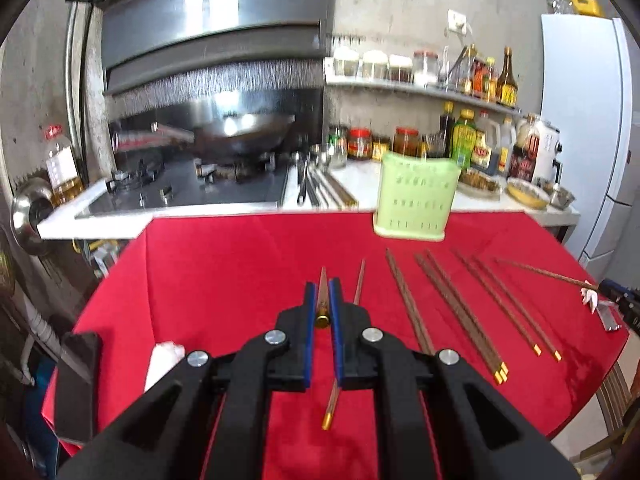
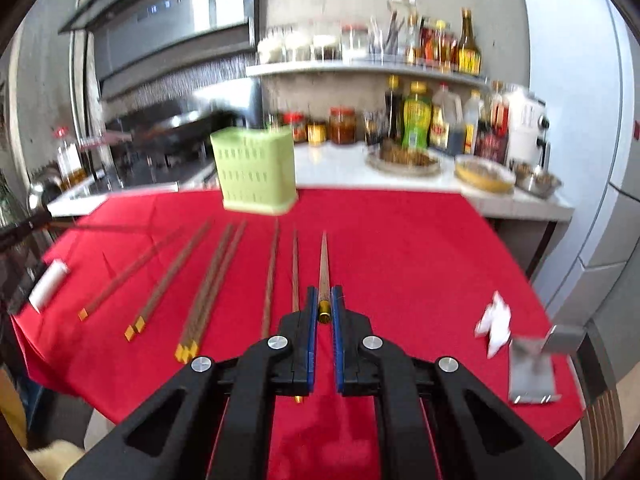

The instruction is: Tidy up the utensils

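Observation:
My left gripper point(image 1: 323, 286) is shut on a brown chopstick point(image 1: 322, 300) whose gold cap shows between the blue pads, held above the red cloth point(image 1: 224, 280). Beneath it another chopstick point(image 1: 358, 284) lies on the cloth, and several more point(image 1: 452, 304) lie in a row to the right. My right gripper point(image 2: 325, 290) is shut on a second gold-capped chopstick point(image 2: 323, 264), lifted off the cloth with its tip pointing forward. Several chopsticks point(image 2: 212, 276) lie to its left. A light green slotted utensil holder point(image 1: 414, 196) point(image 2: 256, 172) stands upright at the cloth's far edge.
Behind the table runs a white counter point(image 1: 360, 184) with a stove and wok point(image 1: 240, 132), jars, bottles and bowls. A fridge point(image 1: 584, 120) stands at the right. A black phone point(image 1: 76, 384), crumpled paper point(image 2: 494, 320) and a metal piece point(image 2: 532, 372) lie on the cloth.

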A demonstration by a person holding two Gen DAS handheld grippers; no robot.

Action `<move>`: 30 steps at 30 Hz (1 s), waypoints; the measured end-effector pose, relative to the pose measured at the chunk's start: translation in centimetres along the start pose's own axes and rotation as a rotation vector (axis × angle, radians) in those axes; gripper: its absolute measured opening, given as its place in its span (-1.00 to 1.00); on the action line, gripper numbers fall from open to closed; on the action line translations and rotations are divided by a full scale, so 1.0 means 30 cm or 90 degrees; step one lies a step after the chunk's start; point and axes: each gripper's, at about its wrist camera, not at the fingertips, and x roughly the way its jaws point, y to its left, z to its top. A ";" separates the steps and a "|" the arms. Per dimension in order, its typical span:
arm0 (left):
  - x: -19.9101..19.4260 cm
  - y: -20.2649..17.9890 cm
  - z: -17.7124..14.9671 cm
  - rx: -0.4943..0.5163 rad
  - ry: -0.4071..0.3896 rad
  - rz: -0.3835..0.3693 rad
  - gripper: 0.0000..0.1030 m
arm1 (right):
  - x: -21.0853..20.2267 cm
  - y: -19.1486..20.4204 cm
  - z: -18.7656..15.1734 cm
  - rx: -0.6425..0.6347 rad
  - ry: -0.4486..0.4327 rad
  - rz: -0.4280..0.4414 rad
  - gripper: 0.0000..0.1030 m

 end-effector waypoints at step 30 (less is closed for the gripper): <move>0.107 -0.015 0.229 0.022 -0.024 -0.008 -0.87 | 0.184 0.005 0.355 -0.048 -0.022 0.001 -0.86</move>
